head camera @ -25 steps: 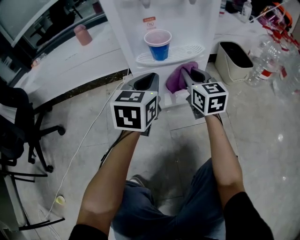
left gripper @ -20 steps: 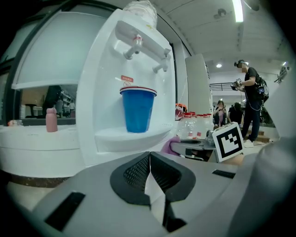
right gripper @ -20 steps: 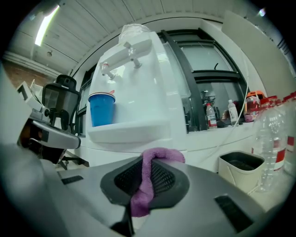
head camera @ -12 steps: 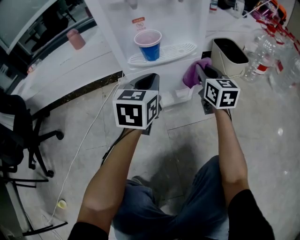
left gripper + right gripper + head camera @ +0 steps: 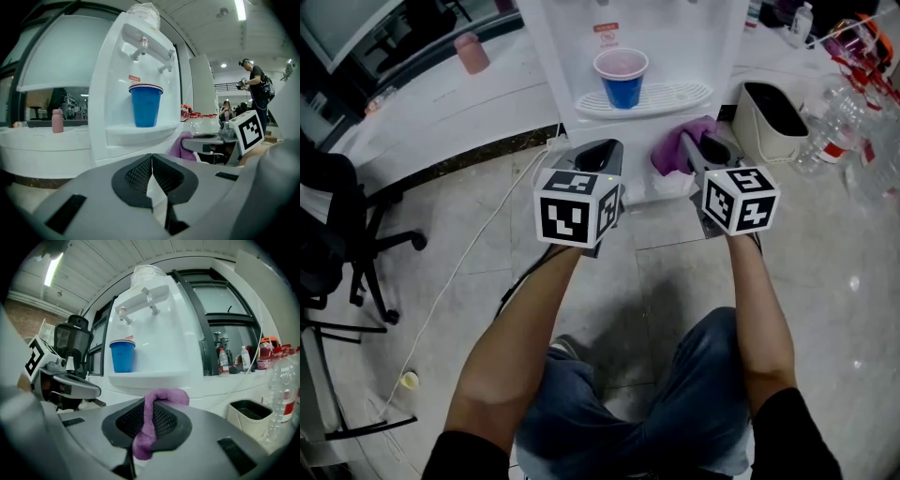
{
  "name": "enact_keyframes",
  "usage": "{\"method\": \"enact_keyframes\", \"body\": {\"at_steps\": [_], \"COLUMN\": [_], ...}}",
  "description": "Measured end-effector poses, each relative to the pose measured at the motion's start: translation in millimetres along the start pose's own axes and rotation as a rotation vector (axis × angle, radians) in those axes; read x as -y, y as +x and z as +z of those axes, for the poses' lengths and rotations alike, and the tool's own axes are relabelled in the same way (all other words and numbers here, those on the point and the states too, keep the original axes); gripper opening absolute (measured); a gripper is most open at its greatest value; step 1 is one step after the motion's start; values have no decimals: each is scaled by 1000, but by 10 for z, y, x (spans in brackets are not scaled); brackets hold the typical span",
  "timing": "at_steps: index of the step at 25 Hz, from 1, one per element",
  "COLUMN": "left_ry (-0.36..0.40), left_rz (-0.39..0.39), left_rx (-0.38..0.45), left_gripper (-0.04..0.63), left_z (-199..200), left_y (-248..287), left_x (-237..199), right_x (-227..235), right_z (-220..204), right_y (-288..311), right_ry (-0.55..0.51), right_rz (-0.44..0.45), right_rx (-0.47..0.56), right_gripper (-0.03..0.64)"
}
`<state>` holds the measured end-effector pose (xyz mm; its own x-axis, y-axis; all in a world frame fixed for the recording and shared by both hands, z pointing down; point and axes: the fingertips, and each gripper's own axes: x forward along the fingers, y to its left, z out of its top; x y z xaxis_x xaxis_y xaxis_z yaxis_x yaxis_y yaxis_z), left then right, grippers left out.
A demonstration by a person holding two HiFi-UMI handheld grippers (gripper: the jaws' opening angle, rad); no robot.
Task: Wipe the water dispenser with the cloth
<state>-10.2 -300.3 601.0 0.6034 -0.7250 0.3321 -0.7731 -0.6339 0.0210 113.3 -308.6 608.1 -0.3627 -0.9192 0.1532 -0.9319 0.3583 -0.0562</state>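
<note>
Here the right gripper (image 5: pixel 149 420) has its jaws pressed onto the purple cloth (image 5: pixel 161 396), a fold bulging over the top of them and a tail hanging down between the pads. In the head view the cloth (image 5: pixel 675 148) sits at the lower front panel of the white water dispenser (image 5: pixel 675 37), just under the right end of the drip tray (image 5: pixel 675 96); whether it touches the panel cannot be told. The left gripper (image 5: pixel 151 161) has its jaws closed together with nothing between them, and it hovers near the dispenser's base, at nine o'clock of the cloth. A blue cup (image 5: pixel 622 80) stands upright on the tray, at twelve o'clock of the left gripper. A white bin (image 5: pixel 773 117) stands at three o'clock of the cloth, and a pink bottle (image 5: pixel 472 53) at ten o'clock of the cup.
</note>
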Motion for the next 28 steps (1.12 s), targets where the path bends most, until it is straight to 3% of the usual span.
{"method": "enact_keyframes", "body": {"at_steps": [2, 8, 14, 22, 28], "left_ry": [17, -32, -30, 29, 15], "left_rz": [17, 81, 105, 78, 54], "left_rx": [-2, -11, -57, -78, -80], "left_gripper": [26, 26, 26, 26, 26], "left_z": [-48, -202, -432, -498, -573], "left_y": [-67, -282, -452, -488, -416], "left_x": [-64, -323, -470, -539, -685], "right_x": [-167, -699, -1165, -1545, -1693], "right_z": [1, -162, -567, -1266, -1656], "right_y": [43, 256, 523, 860, 1100], "right_ry": [7, 28, 48, 91, 94], "right_rz": [40, 155, 234, 241, 224], "right_rx": [2, -11, -59, -138, -189], "right_gripper": [32, 32, 32, 32, 32]}}
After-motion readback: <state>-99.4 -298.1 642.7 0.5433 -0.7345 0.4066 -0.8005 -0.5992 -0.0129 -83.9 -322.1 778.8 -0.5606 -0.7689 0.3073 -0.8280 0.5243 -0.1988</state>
